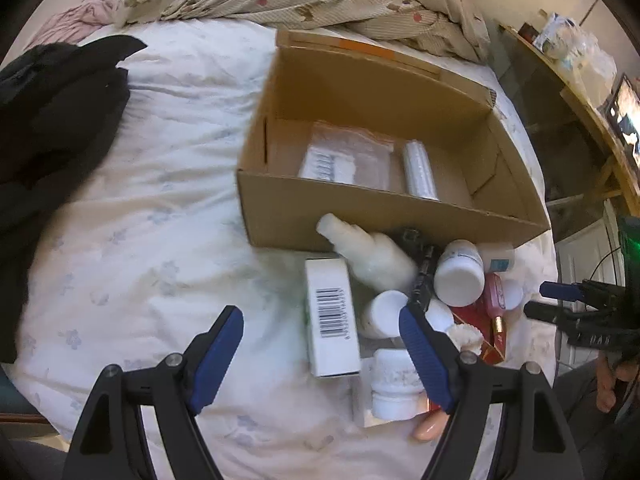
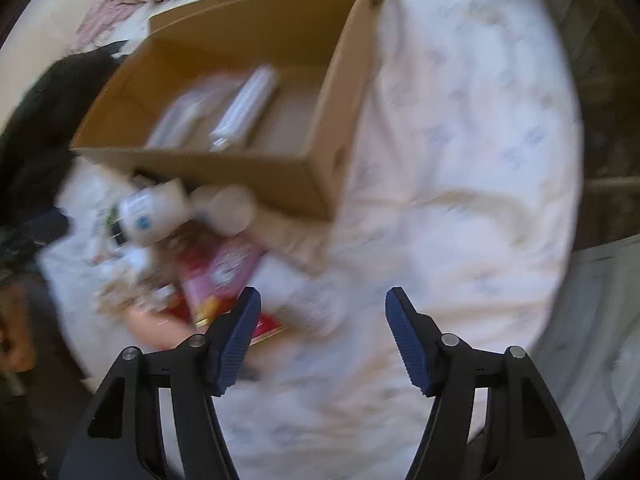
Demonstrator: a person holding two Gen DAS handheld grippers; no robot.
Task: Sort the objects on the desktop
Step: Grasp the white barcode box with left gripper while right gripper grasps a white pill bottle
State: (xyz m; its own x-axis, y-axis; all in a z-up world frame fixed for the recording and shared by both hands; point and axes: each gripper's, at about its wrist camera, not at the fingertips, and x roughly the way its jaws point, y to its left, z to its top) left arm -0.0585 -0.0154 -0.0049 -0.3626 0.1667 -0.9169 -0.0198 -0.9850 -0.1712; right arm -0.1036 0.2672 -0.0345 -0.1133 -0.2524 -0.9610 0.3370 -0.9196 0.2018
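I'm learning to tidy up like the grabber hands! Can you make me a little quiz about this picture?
1. True or false: the brown cardboard box already holds a clear plastic bag.
2. Is the left gripper A) open or B) shut?
3. Fill in: the white carton with a barcode lies on the ____, outside the box.

Key: 1 true; 2 A; 3 white bedsheet.

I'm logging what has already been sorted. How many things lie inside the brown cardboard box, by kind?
Inside the brown cardboard box:
Clear flat plastic zip bag: 1
Clear plastic roll: 1
Total: 2
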